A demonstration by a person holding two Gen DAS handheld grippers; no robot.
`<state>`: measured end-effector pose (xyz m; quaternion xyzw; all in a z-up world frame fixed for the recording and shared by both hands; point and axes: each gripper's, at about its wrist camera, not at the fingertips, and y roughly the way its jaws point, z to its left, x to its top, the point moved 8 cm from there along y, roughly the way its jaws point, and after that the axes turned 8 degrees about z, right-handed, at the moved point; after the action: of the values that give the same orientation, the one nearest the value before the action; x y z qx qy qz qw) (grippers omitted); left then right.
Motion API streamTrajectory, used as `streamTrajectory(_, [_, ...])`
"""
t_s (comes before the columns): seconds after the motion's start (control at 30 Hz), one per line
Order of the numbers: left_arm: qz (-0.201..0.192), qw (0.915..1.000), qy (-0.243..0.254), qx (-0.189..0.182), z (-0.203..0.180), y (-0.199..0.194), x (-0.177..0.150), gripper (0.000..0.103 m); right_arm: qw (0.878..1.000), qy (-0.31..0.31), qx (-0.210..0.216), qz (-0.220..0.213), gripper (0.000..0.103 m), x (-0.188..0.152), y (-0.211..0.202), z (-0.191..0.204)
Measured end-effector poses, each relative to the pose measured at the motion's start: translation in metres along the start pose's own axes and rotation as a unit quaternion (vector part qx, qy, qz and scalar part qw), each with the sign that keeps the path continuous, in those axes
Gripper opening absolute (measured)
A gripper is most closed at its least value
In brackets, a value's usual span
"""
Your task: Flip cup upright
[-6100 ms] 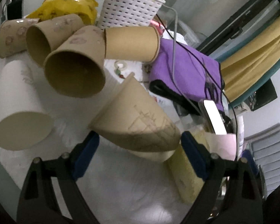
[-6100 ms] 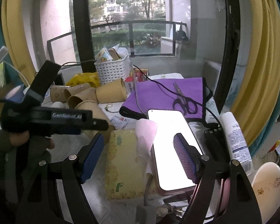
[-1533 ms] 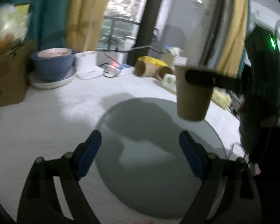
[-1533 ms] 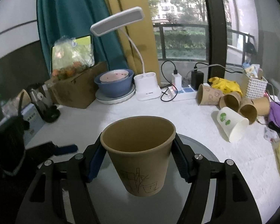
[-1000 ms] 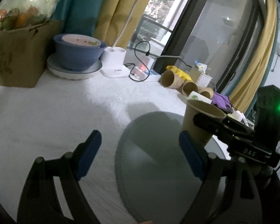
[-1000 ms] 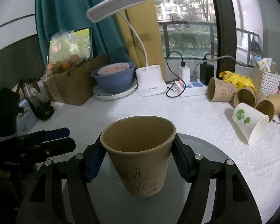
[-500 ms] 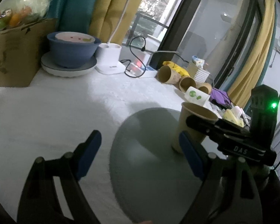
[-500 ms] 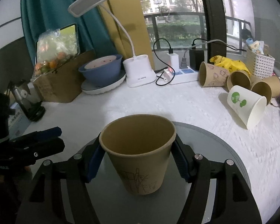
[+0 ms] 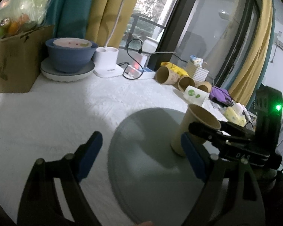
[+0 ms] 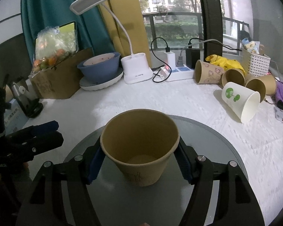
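Note:
A brown paper cup [image 10: 141, 150] stands upright, mouth up, with its base on the round grey mat [image 10: 217, 154]. My right gripper [image 10: 139, 162] is shut on the cup, its blue pads against both sides below the rim. The cup also shows in the left wrist view [image 9: 190, 126], held by the right gripper [image 9: 207, 131]. My left gripper [image 9: 139, 154] is open and empty, low over the white tablecloth at the mat's left edge [image 9: 126, 150]; it shows at the left of the right wrist view [image 10: 39, 133].
Several paper cups lie on their sides at the back right, among them a white one with a green print [image 10: 239, 101]. A desk lamp base [image 10: 136, 69], a power strip [image 10: 179, 72], a blue bowl on a plate [image 10: 100, 67], a cardboard box [image 10: 58, 77] and a white basket [image 10: 255, 62] line the back.
The right gripper has lowered the upright cup until its base rests on the grey mat. The left gripper has stayed open and shifted slightly.

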<state>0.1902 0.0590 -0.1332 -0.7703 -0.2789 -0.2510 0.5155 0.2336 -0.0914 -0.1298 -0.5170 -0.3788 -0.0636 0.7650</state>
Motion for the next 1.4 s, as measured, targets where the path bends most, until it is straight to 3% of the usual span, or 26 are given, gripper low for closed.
streamTrajectory(0.13, [-0.002,1.0,0.002,0.0,-0.003,-0.004,-0.004,0.086,1.0,0.002,-0.003,-0.003,0.081,-0.004,-0.005,0.001])
streamTrajectory(0.73, [-0.032,0.9992,0.022,0.009,-0.025,-0.038,-0.015,0.087,0.999,0.008,-0.026,-0.023,0.083,-0.021,-0.041,0.006])
streamTrajectory(1.03, [-0.068,0.9966,0.036,0.03,-0.044,-0.069,-0.017,0.093,0.998,0.014,-0.034,-0.045,0.083,-0.027,-0.079,0.007])
streamTrajectory(1.4, [-0.11,0.9899,0.057,0.069,-0.072,-0.11,-0.012,0.094,0.994,0.009,-0.052,-0.091,0.083,-0.025,-0.148,0.014])
